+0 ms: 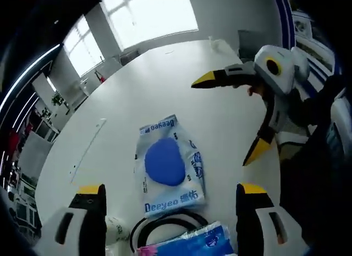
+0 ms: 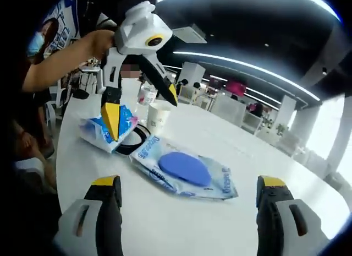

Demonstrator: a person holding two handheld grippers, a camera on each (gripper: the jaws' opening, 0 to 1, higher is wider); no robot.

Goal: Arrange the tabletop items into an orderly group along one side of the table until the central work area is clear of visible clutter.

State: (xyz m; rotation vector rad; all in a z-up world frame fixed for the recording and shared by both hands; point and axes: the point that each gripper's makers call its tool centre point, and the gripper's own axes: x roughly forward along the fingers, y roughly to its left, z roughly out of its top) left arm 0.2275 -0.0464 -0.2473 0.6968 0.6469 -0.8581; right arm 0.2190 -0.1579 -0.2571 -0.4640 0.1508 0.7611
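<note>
Left gripper (image 1: 170, 195) rides low over the near edge of the white table (image 1: 165, 80), its two yellow-tipped jaws well apart with nothing between them. From the left gripper view I see the wet-wipes pack (image 1: 169, 163) flat on the table just beyond the jaws, white wrapper with a blue oval lid and "Deeyeo" print. Nearer to me, at the bottom edge, lies a black ring-shaped item (image 1: 165, 225), partly covered by a blue tissue packet (image 1: 190, 242). A small white paper cup (image 1: 116, 229) sits just left of the ring, beside the left jaw.

Right gripper (image 1: 234, 118) comes in from the right in that view, jaws spread wide, hovering above the table and holding nothing.

From the right gripper view, my own jaws (image 2: 190, 187) stand apart and empty near the table edge. The wipes pack (image 2: 184, 170) lies just past them. Beyond it, the black ring (image 2: 132, 141) and tissue packet (image 2: 104, 129) sit to the left, with the paper cup (image 2: 158, 117) upright behind them. The left gripper (image 2: 143, 110) hangs above the tissue packet, open, one tip in front of the packet; I cannot tell whether it touches
</note>
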